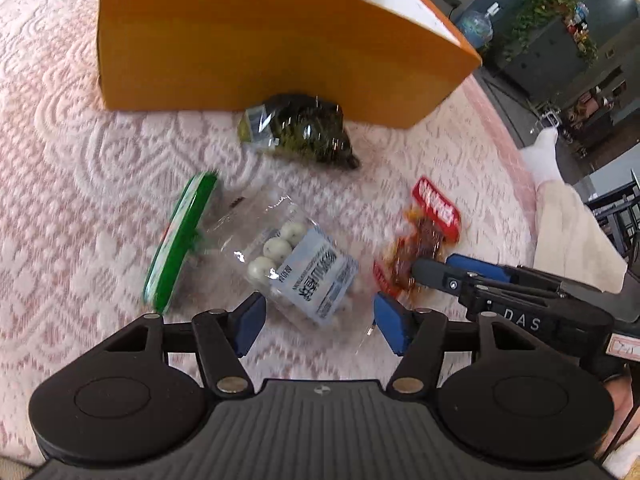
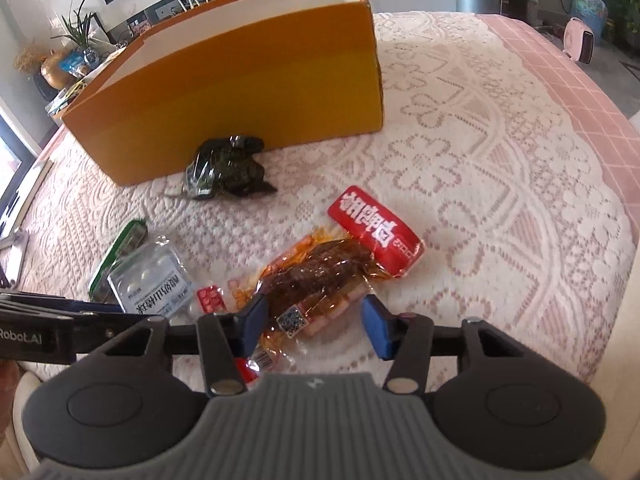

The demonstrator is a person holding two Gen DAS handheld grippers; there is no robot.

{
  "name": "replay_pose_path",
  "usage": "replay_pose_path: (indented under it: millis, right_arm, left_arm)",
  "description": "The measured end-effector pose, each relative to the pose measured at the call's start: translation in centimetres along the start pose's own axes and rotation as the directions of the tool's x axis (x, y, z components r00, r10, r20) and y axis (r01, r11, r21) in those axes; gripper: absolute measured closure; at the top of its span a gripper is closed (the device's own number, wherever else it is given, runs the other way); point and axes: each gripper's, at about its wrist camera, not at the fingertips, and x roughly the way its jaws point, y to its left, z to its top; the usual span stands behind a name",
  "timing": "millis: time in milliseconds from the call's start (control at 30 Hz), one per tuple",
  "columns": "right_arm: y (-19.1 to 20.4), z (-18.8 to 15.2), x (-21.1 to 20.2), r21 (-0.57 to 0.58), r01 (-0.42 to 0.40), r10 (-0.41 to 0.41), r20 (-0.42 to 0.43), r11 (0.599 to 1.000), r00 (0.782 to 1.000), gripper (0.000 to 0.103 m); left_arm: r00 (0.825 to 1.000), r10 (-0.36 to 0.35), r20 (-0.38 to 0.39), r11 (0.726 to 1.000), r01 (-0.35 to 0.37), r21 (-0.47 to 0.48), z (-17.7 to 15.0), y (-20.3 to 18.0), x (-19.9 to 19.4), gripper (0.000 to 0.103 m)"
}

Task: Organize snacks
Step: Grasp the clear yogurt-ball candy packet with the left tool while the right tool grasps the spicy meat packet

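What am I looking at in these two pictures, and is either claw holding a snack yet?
Each picture comes from a camera on a hand-held two-finger gripper, looking along its fingers. On the pink lace tablecloth stand an orange cardboard box, a dark green crinkly packet and a green-edged flat packet. The left gripper straddles the clear bag of white balls; the right gripper straddles the red-and-amber meat snack packet. Neither grips yet.
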Motion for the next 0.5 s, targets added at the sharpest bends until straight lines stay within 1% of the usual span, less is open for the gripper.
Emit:
replay_pose_path:
  millis: [133,233,267,367,400,500]
  right_arm:
    - [-0.3,1.0,0.1,0.02,0.003,-0.003,0.027,1.0,1.0,0.054]
    - [-0.6,1.1,0.3,0.032,0.013,-0.013,0.028,0.999,1.0,0.053]
    - [-0.7,1.0,0.3,0.034,0.011,-0.012,0.032,0.999,0.999,0.053]
    - [-0.6,0.8,0.2,0.023,0.026,-0.027,0.047,0.999,0.999,0.052]
    - [-0.6,0.7,0.1,0.014,0.037,-0.038,0.058,0.999,0.998,0.052]
    - [-0.5,0.5,0.1,-0.001,0.063,-0.063,0.072,0.998,0.995,0.049]
  left_arm:
    - [1.0,0.007,0.024,1.0,-0.006,-0.016,1.4,-0.3,0.4,0.032]
    - [0.999,0.035,0.013,0.999,-0.034,-0.036,2.3,-0.9,1.3,0.028]
    - [0.999,0.049,0.004,0.998,-0.049,-0.041,2.5,-1.1,1.6,0.025]
    - [0.993,0.118,-0.021,0.992,-0.118,-0.031,3.0,-2.1,2.7,0.024]
    - [0.99,0.14,-0.023,0.99,-0.141,-0.02,3.0,-2.7,3.0,0.02]
    - [0.978,0.209,-0.017,0.978,-0.209,0.014,3.0,-4.0,3.7,0.019]
